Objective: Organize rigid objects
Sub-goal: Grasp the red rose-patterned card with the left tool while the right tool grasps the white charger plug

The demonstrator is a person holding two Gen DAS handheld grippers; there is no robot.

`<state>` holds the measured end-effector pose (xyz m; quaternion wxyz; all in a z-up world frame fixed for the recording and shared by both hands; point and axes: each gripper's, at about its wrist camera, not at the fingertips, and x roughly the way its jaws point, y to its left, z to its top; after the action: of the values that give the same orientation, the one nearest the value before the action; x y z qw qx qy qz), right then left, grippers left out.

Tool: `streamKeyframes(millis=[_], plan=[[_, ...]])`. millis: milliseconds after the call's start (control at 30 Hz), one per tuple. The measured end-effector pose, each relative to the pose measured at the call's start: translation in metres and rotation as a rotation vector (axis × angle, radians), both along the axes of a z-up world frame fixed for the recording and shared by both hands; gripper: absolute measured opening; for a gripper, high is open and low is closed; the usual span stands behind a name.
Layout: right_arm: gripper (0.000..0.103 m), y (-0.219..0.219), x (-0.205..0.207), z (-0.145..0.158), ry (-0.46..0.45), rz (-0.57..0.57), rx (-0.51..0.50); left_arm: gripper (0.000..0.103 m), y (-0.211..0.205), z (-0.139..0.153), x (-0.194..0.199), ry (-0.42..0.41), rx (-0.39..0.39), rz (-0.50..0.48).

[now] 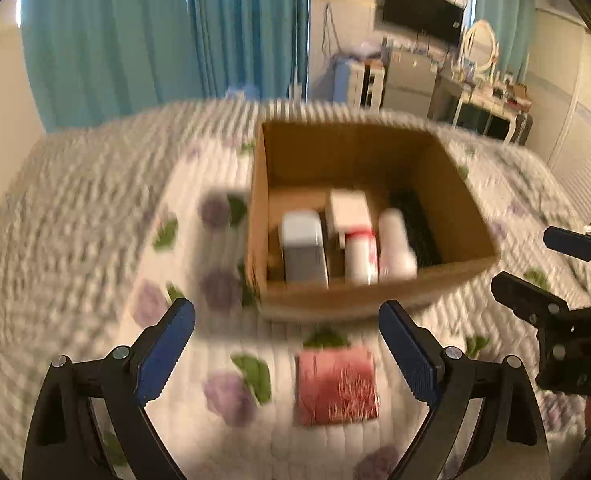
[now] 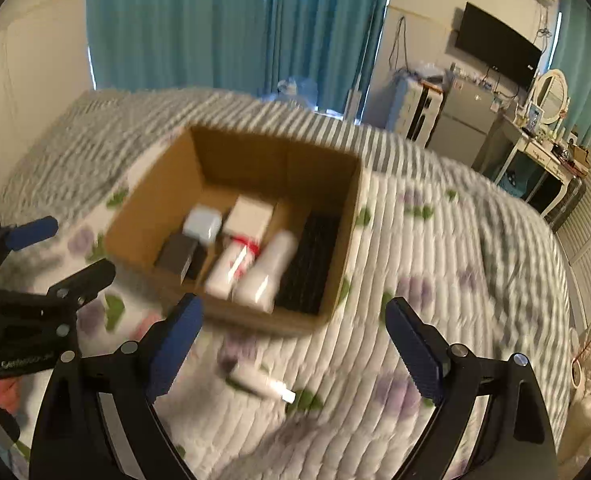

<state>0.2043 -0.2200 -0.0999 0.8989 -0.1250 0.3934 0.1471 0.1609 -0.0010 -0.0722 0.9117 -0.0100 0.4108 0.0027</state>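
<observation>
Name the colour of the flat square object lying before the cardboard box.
Red flat square object, clearest in left wrist view.

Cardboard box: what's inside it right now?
Inside the cardboard box: a pale blue case, dark grey block, white carton, two white bottles, one red-banded, and a black ridged item. Whatever lies beneath them is covered; blur hides labels.

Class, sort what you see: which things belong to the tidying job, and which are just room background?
Job: cardboard box, red packet, small white tube, left gripper, right gripper.
Background: curtains, television, mirror.
</observation>
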Motion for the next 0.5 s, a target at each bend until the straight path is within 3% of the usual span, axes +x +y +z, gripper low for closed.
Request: streamKeyframes(millis=[200, 300, 500], plan=[[0.092, 0.001, -0.005, -0.051, 0.062, -0.008, -0.078, 0.095, -0.016, -0.043, 0.003, 0.117, 0.02, -0.043], [0.092, -0.003, -0.005, -0.065, 0.092, -0.014, -0.092, 0.095, -0.026, -0.059, 0.004, 0.172, 0.064, -0.062], [0.092, -0.012, -0.001, -0.075, 0.135, -0.034, -0.075, 0.095, -0.032, -0.083, 0.007, 0.254, 0.057, -0.086]])
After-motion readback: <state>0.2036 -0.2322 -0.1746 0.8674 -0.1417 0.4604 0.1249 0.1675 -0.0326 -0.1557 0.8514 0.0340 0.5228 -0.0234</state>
